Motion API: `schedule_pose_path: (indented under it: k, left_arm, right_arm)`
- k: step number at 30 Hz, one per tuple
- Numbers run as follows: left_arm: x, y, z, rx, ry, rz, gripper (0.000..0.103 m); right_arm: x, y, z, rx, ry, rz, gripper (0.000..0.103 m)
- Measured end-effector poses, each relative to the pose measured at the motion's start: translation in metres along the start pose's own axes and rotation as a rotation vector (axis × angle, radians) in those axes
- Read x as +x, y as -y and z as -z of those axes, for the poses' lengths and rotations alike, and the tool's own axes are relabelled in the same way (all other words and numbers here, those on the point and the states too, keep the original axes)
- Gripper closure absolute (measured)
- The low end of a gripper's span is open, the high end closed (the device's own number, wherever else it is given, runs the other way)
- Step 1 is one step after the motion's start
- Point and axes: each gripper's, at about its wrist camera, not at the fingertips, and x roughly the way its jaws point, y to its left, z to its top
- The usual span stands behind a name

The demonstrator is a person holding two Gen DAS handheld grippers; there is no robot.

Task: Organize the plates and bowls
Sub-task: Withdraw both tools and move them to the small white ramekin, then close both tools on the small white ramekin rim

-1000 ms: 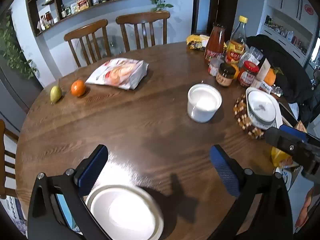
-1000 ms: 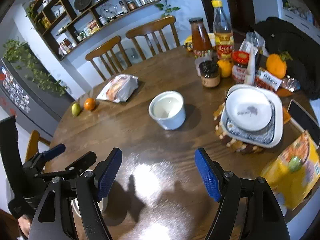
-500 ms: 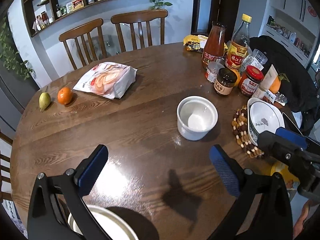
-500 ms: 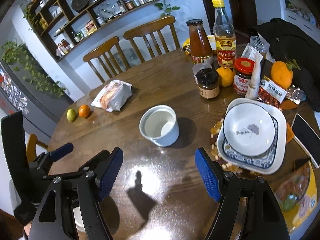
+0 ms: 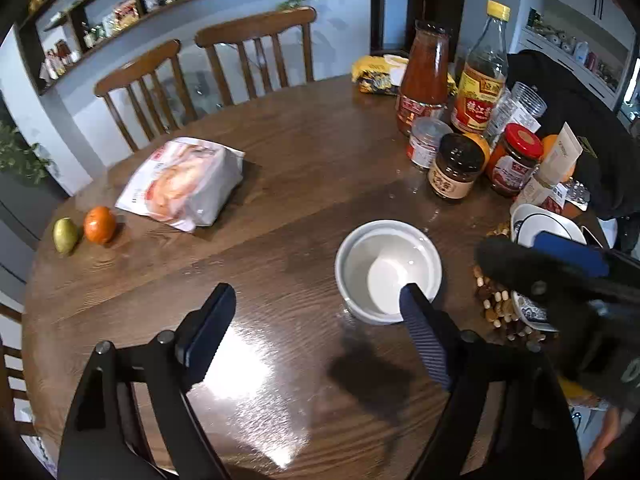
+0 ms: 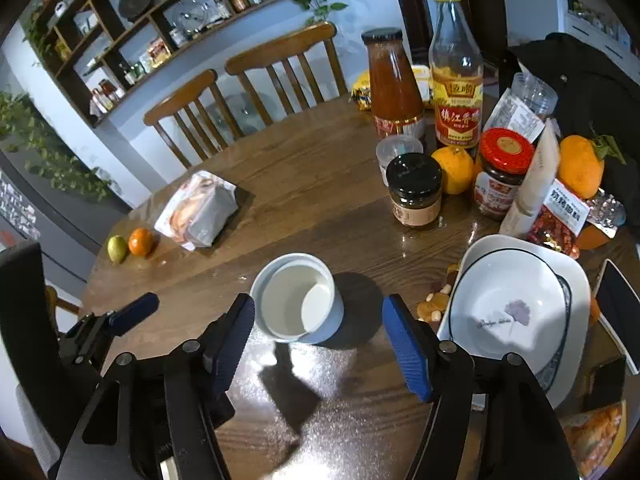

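Observation:
A white round bowl (image 5: 388, 270) stands on the round wooden table (image 5: 304, 168). In the right wrist view the bowl (image 6: 298, 298) sits just ahead of my open right gripper (image 6: 318, 338), between the lines of its blue pads. My open, empty left gripper (image 5: 316, 336) is near it, its right pad (image 5: 424, 344) overlapping the bowl's near rim. A stack with a white flower bowl (image 6: 508, 312) on a blue-rimmed plate and a square white plate (image 6: 576, 280) lies at the right. The right gripper also shows in the left wrist view (image 5: 560, 264), partly hiding that stack.
Bottles and jars (image 6: 416, 196) and oranges (image 6: 452, 168) crowd the back right. A snack bag (image 5: 184, 184), a small orange (image 5: 99, 224) and a green fruit (image 5: 65, 235) lie at the left. Nuts (image 6: 436, 300) lie beside the plates. Two chairs (image 5: 252, 52) stand behind the table.
Both grippers have moved forward toward the white round bowl, which now looks larger and closer. The white plate under the left gripper has dropped out of view.

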Motion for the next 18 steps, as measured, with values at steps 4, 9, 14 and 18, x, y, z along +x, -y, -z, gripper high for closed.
schedule_pose_path:
  k: [4, 9, 14, 18]
  left_arm:
    - [0.012, 0.001, -0.004, -0.009, -0.021, 0.036, 0.021]
    - [0.033, 0.001, -0.005, -0.034, -0.074, 0.083, 0.026]
    - [0.053, 0.001, -0.005, -0.071, -0.118, 0.113, 0.026]
    - [0.064, 0.002, -0.006, -0.095, -0.138, 0.120, 0.026]
  right_arm:
    - [0.016, 0.002, -0.003, 0.012, -0.025, 0.008, 0.040]
    - [0.032, 0.009, -0.007, 0.033, -0.051, 0.023, 0.041]
    - [0.050, 0.013, -0.010, 0.042, -0.085, 0.029, 0.055]
    - [0.066, 0.017, -0.009, 0.052, -0.124, 0.027, 0.056]
